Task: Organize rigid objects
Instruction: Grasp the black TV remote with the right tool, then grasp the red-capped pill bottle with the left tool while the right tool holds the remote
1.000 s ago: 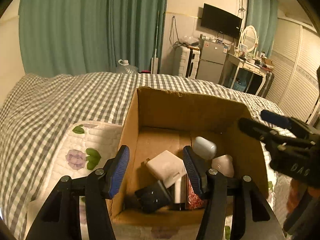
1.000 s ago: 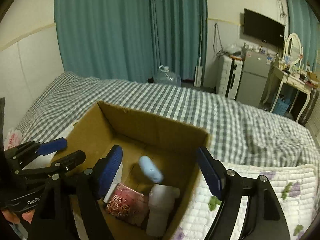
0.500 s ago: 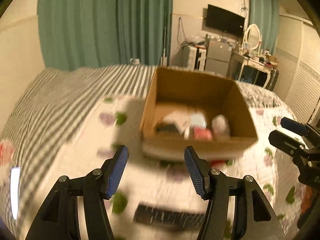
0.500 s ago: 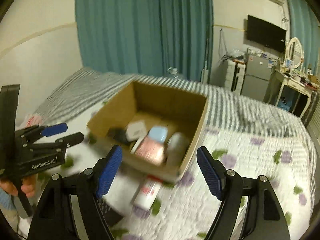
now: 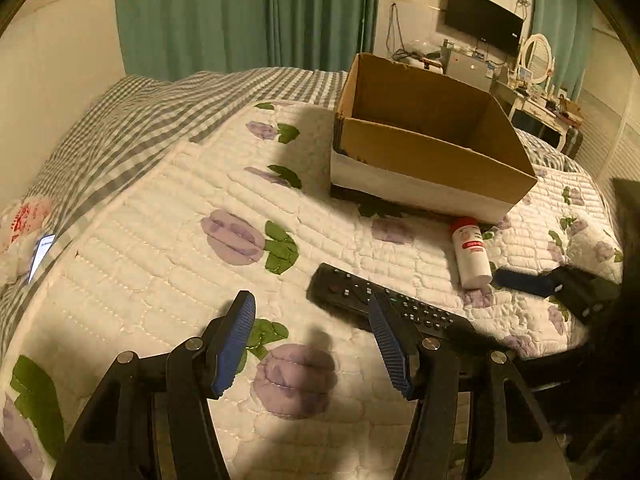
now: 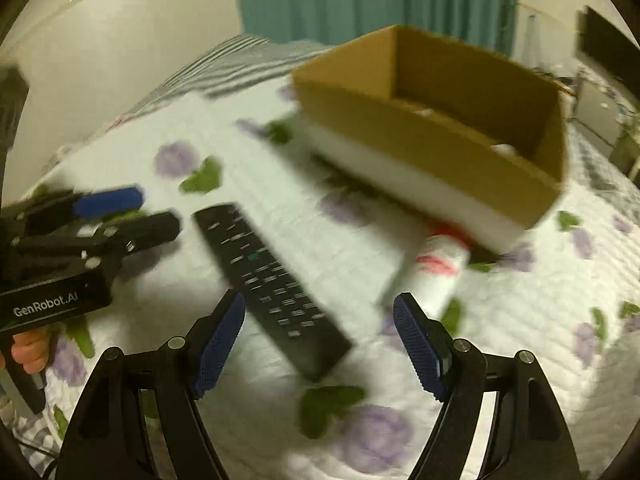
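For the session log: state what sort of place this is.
Most likely a home bedroom: the work surface is a bed with a floral quilt over a checked sheet, with green curtains, a wall-mounted TV and a dressing table with an oval mirror behind.

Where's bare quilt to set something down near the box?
Free: the floral quilt left of the cardboard box, up to the grey checked blanket, and under the left claw. Crowded: in front of the box, where the black remote control and white red-capped bottle lie.
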`<state>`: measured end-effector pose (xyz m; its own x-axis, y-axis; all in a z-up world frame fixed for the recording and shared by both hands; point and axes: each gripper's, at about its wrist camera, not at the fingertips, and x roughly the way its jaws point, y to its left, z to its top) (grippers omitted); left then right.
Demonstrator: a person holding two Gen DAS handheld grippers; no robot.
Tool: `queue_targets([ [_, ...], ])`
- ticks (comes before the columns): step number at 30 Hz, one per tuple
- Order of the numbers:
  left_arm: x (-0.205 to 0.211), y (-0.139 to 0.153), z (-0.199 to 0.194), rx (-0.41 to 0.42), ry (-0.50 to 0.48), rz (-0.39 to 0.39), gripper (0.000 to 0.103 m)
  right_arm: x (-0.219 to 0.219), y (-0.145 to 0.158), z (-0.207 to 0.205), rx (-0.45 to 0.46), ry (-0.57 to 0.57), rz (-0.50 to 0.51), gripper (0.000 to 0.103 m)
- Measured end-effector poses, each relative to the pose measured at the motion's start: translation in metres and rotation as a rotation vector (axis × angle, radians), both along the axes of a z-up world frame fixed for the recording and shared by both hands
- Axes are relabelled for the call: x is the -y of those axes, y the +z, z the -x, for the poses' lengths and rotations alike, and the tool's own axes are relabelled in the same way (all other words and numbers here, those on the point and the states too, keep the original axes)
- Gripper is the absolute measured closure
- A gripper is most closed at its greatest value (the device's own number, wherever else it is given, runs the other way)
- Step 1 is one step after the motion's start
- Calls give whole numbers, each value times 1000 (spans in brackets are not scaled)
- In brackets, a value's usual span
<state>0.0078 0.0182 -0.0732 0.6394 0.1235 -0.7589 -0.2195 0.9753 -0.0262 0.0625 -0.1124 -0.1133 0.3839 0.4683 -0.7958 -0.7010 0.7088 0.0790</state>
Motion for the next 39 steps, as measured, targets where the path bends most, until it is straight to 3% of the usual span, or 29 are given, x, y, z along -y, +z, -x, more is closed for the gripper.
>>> queue_targets([
  [3, -1, -4, -3, -16, 11, 0, 41, -16, -13, 3, -2, 39, 25, 27],
  [10, -2, -5, -5, -23, 24, 1, 41, -30, -25, -7, 6, 37, 19, 50],
  [14, -3, -7, -7, -32, 38, -3, 41, -36, -31, -10, 19, 37, 40, 52],
  [19, 0, -9, -10, -50, 40, -30, 41, -31, -26, -13, 36, 8, 45, 64],
  [25, 5, -10, -13, -59, 33, -67, 41, -11, -16, -4, 79, -52, 61, 80],
  [32, 21, 0, -17, -39, 11, -121, 41, 37, 21, 6, 112, -157, -32, 84],
  [39, 53, 10, -33, -20, -47, -85, 41, 107, 43, -2, 100, -334, -94, 84],
])
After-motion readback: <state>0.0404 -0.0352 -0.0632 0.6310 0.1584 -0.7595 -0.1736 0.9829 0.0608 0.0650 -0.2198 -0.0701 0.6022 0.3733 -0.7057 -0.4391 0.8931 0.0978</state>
